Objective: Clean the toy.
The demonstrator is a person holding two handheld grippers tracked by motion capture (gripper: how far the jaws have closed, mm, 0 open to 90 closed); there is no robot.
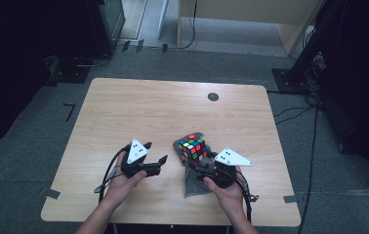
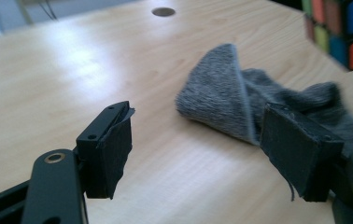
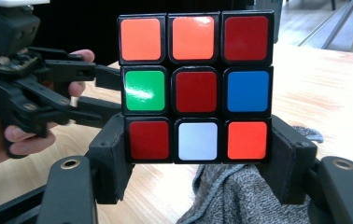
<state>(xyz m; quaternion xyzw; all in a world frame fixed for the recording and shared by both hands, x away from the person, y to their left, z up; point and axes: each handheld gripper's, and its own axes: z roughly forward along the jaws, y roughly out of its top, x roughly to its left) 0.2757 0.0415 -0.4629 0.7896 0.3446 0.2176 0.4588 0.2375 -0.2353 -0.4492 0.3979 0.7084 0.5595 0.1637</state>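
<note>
We see the right gripper clamped on a multicoloured plastic puzzle cube with black edges; in the right gripper view the two black jaws press the cube's bottom row from either side, the cube standing above them with its sticker face toward the camera. In the high view the cube sits at the tip of that gripper, lifted over the near-right part of the light wooden table.

Under and just behind the cube we note a crumpled grey fuzzy cloth lying on the table. In the high view the cloth spreads beneath the right hand and pokes out past the cube's far side.

The left gripper hovers just left of the cube, apart from it. In the left gripper view its jaws stand apart with nothing between the pads; the cloth lies beyond the right jaw, not gripped, and we catch a corner of the cube at the upper right, out of reach of the pads. The left hand holds that gripper low over the table.

A small dark round hole sits near the table's far edge, well apart from everything.
</note>
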